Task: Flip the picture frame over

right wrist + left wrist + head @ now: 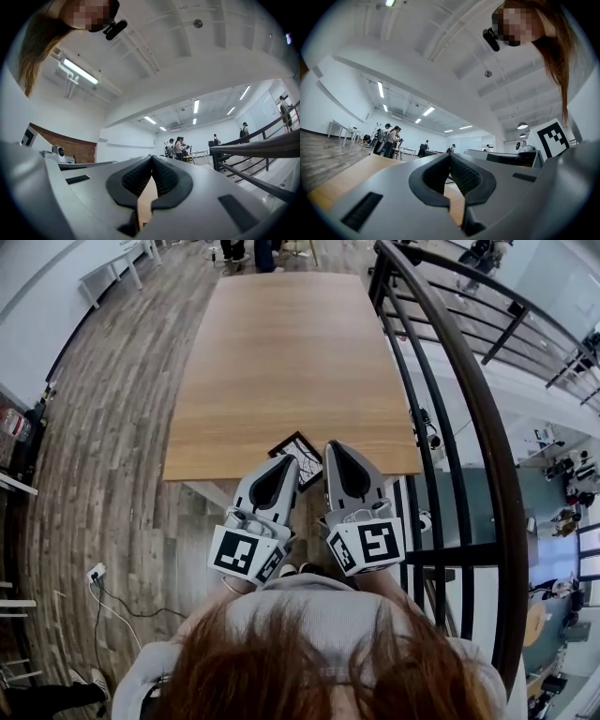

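Note:
A small black picture frame with a dark line pattern lies flat at the near edge of the wooden table. My two grippers hang side by side just over that edge, pointing roughly level across the table. The left gripper covers the frame's left corner with its tip, and its jaws meet at the tip with nothing seen between them. To the frame's right, the right gripper also has its jaws together and holds nothing. Neither gripper view shows the frame clearly.
A dark metal railing runs close along the table's right side, with a lower level beyond it. On the wood floor to the left lies a socket with a cable. Several people stand at tables far across the room.

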`<state>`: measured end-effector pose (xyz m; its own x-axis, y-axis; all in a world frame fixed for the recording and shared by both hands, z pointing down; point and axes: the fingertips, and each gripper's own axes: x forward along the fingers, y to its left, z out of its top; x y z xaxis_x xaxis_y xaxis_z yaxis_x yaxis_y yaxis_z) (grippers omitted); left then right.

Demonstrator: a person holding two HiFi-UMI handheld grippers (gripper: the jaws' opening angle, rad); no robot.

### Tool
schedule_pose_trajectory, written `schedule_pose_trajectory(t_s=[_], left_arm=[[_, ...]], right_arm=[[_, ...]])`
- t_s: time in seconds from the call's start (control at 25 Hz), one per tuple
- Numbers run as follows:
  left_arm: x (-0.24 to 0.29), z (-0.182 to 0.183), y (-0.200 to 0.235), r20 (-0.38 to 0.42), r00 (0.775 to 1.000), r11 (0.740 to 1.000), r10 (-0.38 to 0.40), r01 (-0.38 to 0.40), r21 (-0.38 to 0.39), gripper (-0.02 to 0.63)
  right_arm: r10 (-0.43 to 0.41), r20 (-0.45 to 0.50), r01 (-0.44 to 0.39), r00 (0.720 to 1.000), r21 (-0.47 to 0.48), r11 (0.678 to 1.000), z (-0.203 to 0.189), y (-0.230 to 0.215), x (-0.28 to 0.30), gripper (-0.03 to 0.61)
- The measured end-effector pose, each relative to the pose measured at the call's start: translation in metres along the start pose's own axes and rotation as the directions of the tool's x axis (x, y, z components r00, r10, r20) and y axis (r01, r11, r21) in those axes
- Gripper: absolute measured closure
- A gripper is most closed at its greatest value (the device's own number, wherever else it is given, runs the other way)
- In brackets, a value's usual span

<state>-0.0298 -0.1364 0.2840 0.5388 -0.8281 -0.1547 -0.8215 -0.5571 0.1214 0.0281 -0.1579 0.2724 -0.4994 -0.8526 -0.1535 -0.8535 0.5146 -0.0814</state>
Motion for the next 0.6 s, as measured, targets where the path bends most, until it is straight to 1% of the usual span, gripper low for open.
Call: schedule_pose_trajectory(t_s=[0.08,0.28,0.44,0.6], left_arm=[[0.0,-0.006,0.0,0.0,1.0,1.0,0.001,-0.001,0.0,0.607],[-0.002,0.011,0.0,0.006,1.0,1.0,0.005,-0.005,-0.016,0.607],[-0.001,0.011,0.002,0.004,1.0,1.0,0.007,-0.007,-0.016,0.607],[0.002,0.013,0.008,0.005,1.0,1.0,0.009,-0.009,-0.019,0.607]], right_arm=[[-0.006,-0.001,0.006,1.0,0.009,1.0,-0.007,-0.003,-0.001,0.563],[0.007,-0.011,-0.007,1.0,-0.007,1.0,0.01,0.006,0.001,0.563],[0.023,-0.008,-0.023,1.0,-0.02,1.0,0.01,0.009,0.005,0.563],[0.016,-0.009,-0.016,1.0,-0.015,1.0,0.012,0.009,0.011,0.563]])
